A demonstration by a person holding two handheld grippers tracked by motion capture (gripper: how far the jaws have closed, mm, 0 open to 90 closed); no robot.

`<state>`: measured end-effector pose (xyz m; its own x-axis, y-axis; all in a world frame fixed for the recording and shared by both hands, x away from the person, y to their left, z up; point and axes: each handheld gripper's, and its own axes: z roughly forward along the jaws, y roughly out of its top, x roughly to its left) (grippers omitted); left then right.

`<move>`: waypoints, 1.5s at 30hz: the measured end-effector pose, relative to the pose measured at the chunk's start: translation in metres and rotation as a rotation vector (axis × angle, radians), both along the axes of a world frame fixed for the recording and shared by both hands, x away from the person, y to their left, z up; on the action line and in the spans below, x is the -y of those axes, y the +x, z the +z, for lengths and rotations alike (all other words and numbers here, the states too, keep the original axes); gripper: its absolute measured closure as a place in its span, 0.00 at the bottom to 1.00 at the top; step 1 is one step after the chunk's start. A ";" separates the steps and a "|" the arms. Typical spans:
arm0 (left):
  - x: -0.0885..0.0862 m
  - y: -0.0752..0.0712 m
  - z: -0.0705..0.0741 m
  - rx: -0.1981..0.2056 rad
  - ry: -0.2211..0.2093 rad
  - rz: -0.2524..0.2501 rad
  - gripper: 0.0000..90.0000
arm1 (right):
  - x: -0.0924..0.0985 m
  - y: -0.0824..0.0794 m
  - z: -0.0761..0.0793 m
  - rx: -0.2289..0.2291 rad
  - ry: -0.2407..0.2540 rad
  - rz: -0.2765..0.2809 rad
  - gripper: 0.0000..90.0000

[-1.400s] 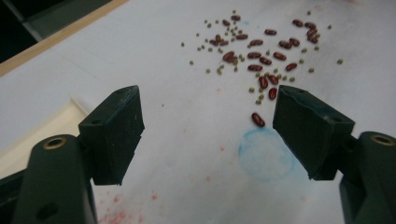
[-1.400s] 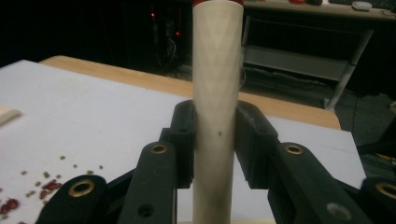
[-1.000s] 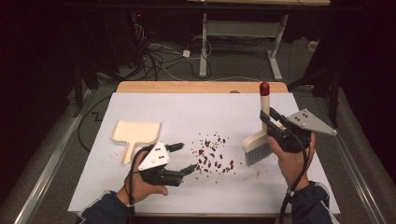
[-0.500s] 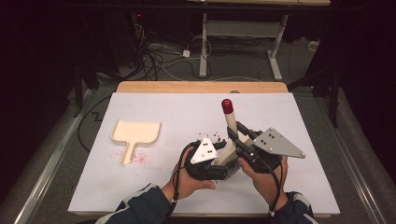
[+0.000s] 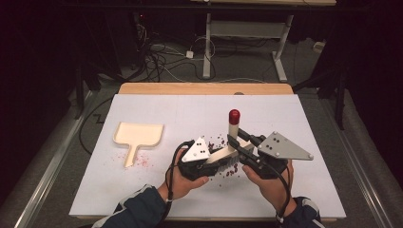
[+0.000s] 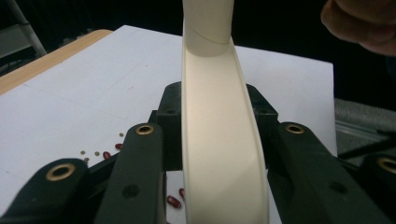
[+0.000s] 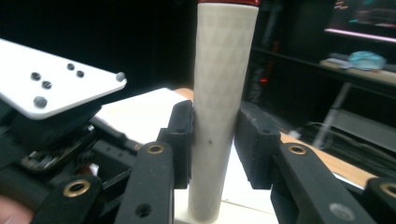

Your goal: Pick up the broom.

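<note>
Left hand (image 5: 187, 173): palm-in at near table edge, left gripper (image 5: 215, 165) levelled toward the right one, jaws just closed onto cream brush head (image 6: 224, 154). Right hand (image 5: 266, 183): mirrored opposite, right gripper (image 5: 234, 141) angled up and leftward, jaws clamped on brush handle (image 7: 219, 116), red cap uppermost. Red beans (image 5: 232, 170) scattered beneath both grippers. Dustpan (image 5: 138, 135) well left of left gripper, flat on white table (image 5: 157, 199).

Dustpan (image 5: 139, 137) left — table (image 5: 157, 199) around bare.

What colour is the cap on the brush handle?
Red, on the cream brush handle; the cap shows best in the high view.
</note>
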<state>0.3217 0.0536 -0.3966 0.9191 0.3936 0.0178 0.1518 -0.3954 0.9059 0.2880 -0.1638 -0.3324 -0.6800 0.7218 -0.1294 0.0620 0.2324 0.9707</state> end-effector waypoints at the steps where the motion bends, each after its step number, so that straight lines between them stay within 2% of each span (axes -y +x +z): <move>1: -0.001 0.000 0.001 0.000 0.016 -0.013 0.73 | 0.002 0.001 0.000 -0.008 -0.006 0.018 0.75; 3: -0.005 -0.002 0.001 -0.005 0.040 -0.048 0.73 | 0.006 0.003 0.002 -0.039 -0.027 0.068 0.73; 4: -0.005 -0.002 0.001 -0.005 0.040 -0.048 0.73 | 0.008 0.004 0.003 -0.047 -0.043 0.090 0.71; 6: -0.011 -0.007 0.000 0.005 0.098 -0.106 0.73 | 0.011 0.004 0.004 -0.077 -0.078 0.145 0.68; 7: -0.011 -0.007 0.000 0.005 0.098 -0.106 0.73 | 0.013 0.003 0.004 -0.077 -0.100 0.179 0.64; 8: -0.016 -0.010 -0.002 0.012 0.130 -0.129 0.73 | 0.015 0.002 0.003 -0.071 -0.125 0.204 0.63; 10: -0.022 -0.012 -0.003 0.011 0.147 -0.148 0.73 | 0.017 0.001 0.002 -0.087 -0.195 0.262 0.59; 11: -0.022 -0.012 -0.003 0.011 0.147 -0.148 0.73 | 0.018 0.000 0.001 -0.083 -0.222 0.269 0.57; 12: -0.026 -0.013 -0.003 0.013 0.156 -0.153 0.73 | 0.020 0.000 -0.001 -0.086 -0.235 0.290 0.56; 14: -0.036 -0.015 -0.004 0.002 0.159 -0.177 0.73 | 0.023 0.001 -0.007 -0.126 -0.264 0.339 0.51; 18: -0.042 -0.019 -0.005 -0.006 0.165 -0.211 0.73 | 0.020 0.006 -0.025 -0.168 -0.343 0.396 0.47; 19: -0.043 -0.020 -0.006 -0.009 0.169 -0.230 0.73 | 0.020 0.006 -0.025 -0.168 -0.343 0.396 0.47; 20: -0.044 -0.022 -0.007 -0.010 0.173 -0.244 0.73 | 0.017 0.007 -0.029 -0.180 -0.365 0.411 0.47; 21: -0.043 -0.025 -0.007 -0.005 0.187 -0.270 0.73 | 0.008 0.008 -0.038 -0.203 -0.401 0.445 0.47; 22: -0.043 -0.025 -0.007 -0.005 0.187 -0.270 0.73 | 0.004 0.008 -0.042 -0.213 -0.423 0.471 0.46; 23: -0.041 -0.027 -0.008 -0.004 0.191 -0.298 0.73 | 0.000 0.008 -0.046 -0.217 -0.444 0.497 0.47; 24: -0.041 -0.027 -0.008 -0.004 0.191 -0.298 0.73 | -0.003 0.008 -0.051 -0.227 -0.462 0.519 0.48; 27: -0.040 -0.029 -0.008 -0.009 0.188 -0.335 0.73 | -0.012 0.007 -0.063 -0.247 -0.493 0.581 0.57; 29: -0.039 -0.029 -0.008 -0.009 0.195 -0.341 0.73 | -0.015 0.008 -0.068 -0.233 -0.510 0.616 0.67; 30: -0.041 -0.027 -0.009 -0.023 0.188 -0.344 0.73 | -0.016 0.008 -0.069 -0.239 -0.501 0.622 0.68; 34: -0.042 -0.025 -0.009 -0.023 0.188 -0.345 0.70 | -0.018 0.008 -0.073 -0.251 -0.473 0.630 0.72; 35: -0.042 -0.025 -0.009 -0.019 0.192 -0.343 0.68 | -0.018 0.008 -0.073 -0.251 -0.473 0.630 0.72; 37: -0.042 -0.025 -0.008 -0.006 0.190 -0.324 0.65 | -0.019 0.006 -0.072 -0.241 -0.503 0.612 0.75; 38: -0.043 -0.025 -0.007 0.023 0.204 -0.299 0.63 | -0.019 0.006 -0.071 -0.231 -0.511 0.600 0.75; 39: -0.043 -0.025 -0.007 0.023 0.204 -0.299 0.59 | -0.018 0.006 -0.071 -0.233 -0.509 0.591 0.75; 40: -0.044 -0.025 -0.006 0.035 0.202 -0.274 0.59 | -0.018 0.006 -0.071 -0.233 -0.509 0.591 0.75; 42: -0.049 -0.023 -0.004 0.055 0.190 -0.234 0.54 | -0.016 0.007 -0.069 -0.230 -0.502 0.571 0.75; 43: -0.050 -0.023 -0.003 0.065 0.191 -0.217 0.48 | -0.012 0.009 -0.067 -0.229 -0.489 0.546 0.75; 44: -0.056 -0.021 -0.001 0.069 0.165 -0.175 0.46 | -0.010 0.010 -0.065 -0.230 -0.480 0.533 0.75; 45: -0.056 -0.021 -0.001 0.069 0.165 -0.175 0.45 | -0.008 0.010 -0.063 -0.228 -0.475 0.517 0.75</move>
<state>0.3007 0.1099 -0.3976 0.9673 0.2153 0.1339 0.0079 -0.5535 0.8328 0.2985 -0.1563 -0.3954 -0.9654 0.2038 -0.1627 0.0195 0.6785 0.7344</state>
